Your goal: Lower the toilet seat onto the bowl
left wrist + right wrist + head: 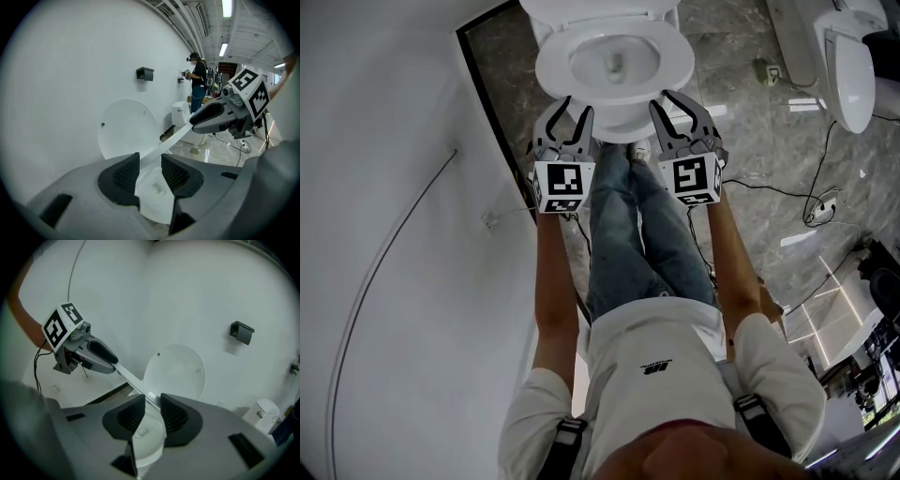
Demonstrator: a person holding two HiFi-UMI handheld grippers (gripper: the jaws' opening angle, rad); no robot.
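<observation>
The white toilet seat [614, 92] lies nearly flat over the bowl [615, 62], and the round lid [126, 126] stands upright against the wall. My left gripper [572, 111] and right gripper [680, 101] reach the seat's front rim side by side. In the left gripper view the rim shows as a thin white band [173, 138] running slantwise into the gap of my left gripper [149, 161]. In the right gripper view the same band [131, 376] enters my right gripper [152, 404]. Both stand open, with a gap beside the rim. The bowl shows below between the pads.
A white wall [394, 234] runs close on the left. The person's legs [628, 225] stand before the bowl. Another toilet [848, 66] and loose cables [787, 192] are on the marble floor at right. Far off, a person [198, 79] stands by a wall fitting [145, 73].
</observation>
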